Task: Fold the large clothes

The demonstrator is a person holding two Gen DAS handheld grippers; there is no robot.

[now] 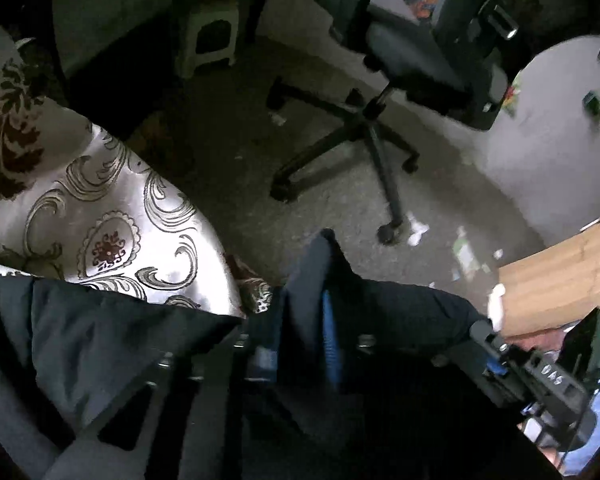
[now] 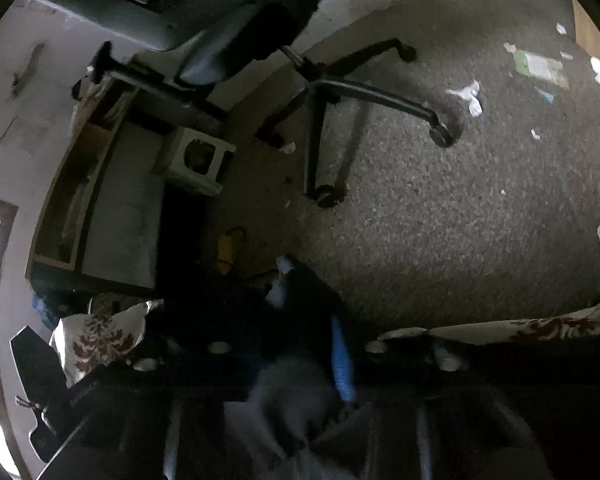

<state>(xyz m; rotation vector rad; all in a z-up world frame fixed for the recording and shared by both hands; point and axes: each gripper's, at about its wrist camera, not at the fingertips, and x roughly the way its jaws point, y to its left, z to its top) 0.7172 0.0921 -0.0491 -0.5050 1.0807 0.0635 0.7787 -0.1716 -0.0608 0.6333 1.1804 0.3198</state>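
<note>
A dark navy garment (image 1: 100, 340) lies over the edge of a bed with a white swirl-patterned cover (image 1: 120, 220). My left gripper (image 1: 300, 320) is shut on a fold of this cloth, which sticks up between the blue pads (image 1: 332, 344). In the right wrist view the same dark garment (image 2: 312, 300), with a pale patch near its tip, is pinched in my right gripper (image 2: 300, 344), beside its blue pad (image 2: 342, 360). The right gripper's black body (image 1: 540, 372) shows at the lower right of the left wrist view.
Beyond the bed is grey carpet (image 2: 460, 200) strewn with paper scraps. A black office chair (image 1: 380, 100) on castors stands there, with a pale plastic stool (image 1: 212, 36) behind it. A wooden board (image 1: 560, 276) sits at the right. A floral pillow (image 2: 100, 340) lies at the left.
</note>
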